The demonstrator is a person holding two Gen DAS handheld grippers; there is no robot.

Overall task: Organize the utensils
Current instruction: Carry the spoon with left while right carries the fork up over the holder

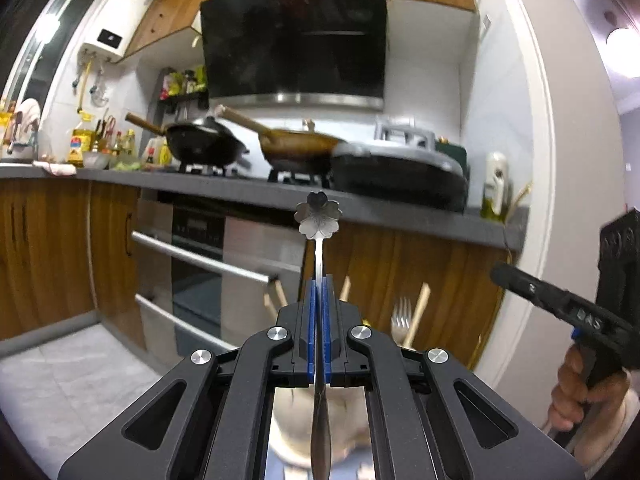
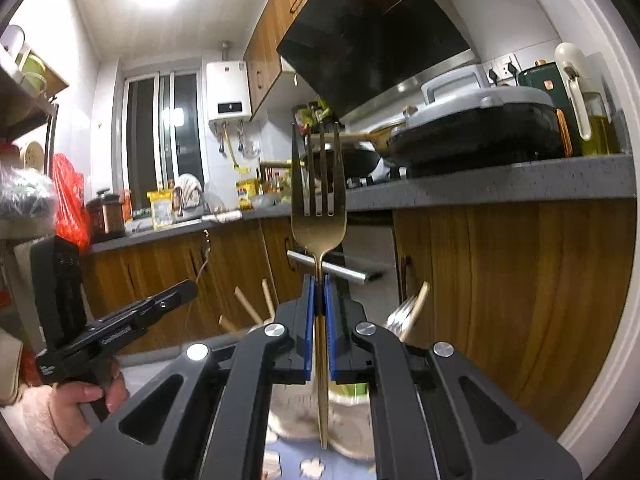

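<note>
My left gripper (image 1: 319, 280) is shut on a silver spoon (image 1: 319, 216) with a flower-shaped end, held upright in the air. My right gripper (image 2: 319, 280) is shut on a gold fork (image 2: 318, 200), tines up. Below both grippers stands a utensil holder with forks (image 1: 401, 316) and wooden handles (image 1: 418, 308) sticking out; it also shows in the right wrist view (image 2: 400, 314). The right gripper appears at the right edge of the left wrist view (image 1: 560, 300). The left gripper appears at the left of the right wrist view (image 2: 132, 316).
A grey kitchen counter (image 1: 400, 216) runs behind, with two woks (image 1: 204, 146), a lidded grill pan (image 1: 400, 172), bottles and an oil dispenser (image 1: 495, 184). An oven with bar handles (image 1: 200, 260) and wooden cabinets sit below. A range hood (image 1: 296, 36) hangs above.
</note>
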